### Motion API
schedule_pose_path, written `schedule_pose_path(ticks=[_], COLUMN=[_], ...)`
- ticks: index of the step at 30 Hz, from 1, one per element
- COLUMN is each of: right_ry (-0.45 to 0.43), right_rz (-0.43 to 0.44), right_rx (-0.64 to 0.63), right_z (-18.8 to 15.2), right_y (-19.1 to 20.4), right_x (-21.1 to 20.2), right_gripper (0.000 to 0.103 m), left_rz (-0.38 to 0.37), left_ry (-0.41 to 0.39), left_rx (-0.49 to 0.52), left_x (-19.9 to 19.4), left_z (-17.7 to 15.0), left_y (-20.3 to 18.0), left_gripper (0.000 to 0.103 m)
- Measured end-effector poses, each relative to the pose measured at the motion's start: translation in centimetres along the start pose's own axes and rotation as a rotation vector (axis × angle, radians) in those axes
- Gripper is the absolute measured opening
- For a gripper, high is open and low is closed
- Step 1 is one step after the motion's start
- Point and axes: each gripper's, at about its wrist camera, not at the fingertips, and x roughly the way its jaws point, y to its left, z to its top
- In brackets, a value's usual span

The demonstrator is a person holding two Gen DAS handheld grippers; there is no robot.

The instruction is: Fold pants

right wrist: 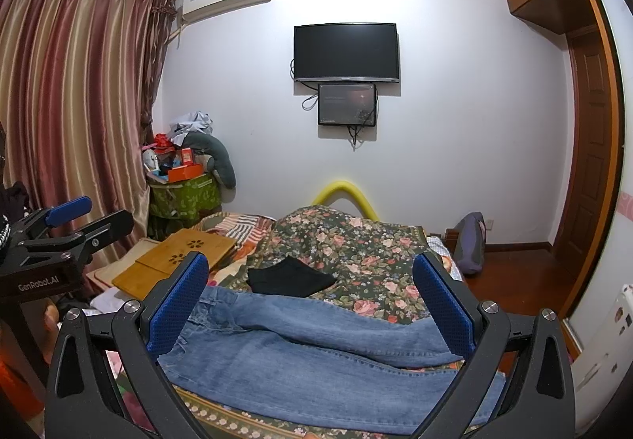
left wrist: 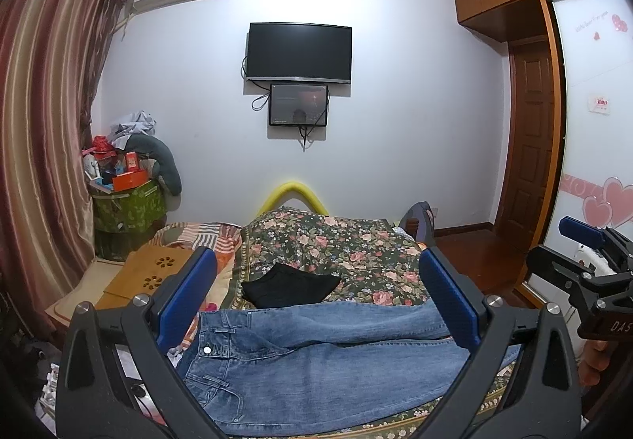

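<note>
Blue jeans [left wrist: 316, 356] lie spread across the near edge of the floral bedspread [left wrist: 348, 245], waistband to the left, legs running right. My left gripper [left wrist: 316, 292] is open and empty, held above the waist end. My right gripper [right wrist: 312, 292] is open and empty above the jeans' legs [right wrist: 316, 360]. The right gripper also shows at the right edge of the left wrist view [left wrist: 585, 257]; the left gripper shows at the left edge of the right wrist view [right wrist: 67, 229].
A folded black garment [left wrist: 289, 284] lies on the bedspread beyond the jeans. A wooden lap tray [left wrist: 150, 269] sits at the left of the bed. A green bin piled with clutter [left wrist: 126, 193] stands by the curtain. A wardrobe [left wrist: 593, 122] is on the right.
</note>
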Motion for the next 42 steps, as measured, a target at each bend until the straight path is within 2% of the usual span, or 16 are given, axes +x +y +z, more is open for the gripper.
schedule_pose_path(ticks=[42], right_ry=[-0.005], right_rz=[0.0], right_rx=[0.008], right_z=[0.6], right_y=[-0.3], right_x=[-0.2], right_gripper=[0.103], left_rz=[-0.008], left_ry=[0.013], left_rx=[0.005], left_x=[1.4], left_z=[0.0], left_y=[0.1], left_gripper=[0.103])
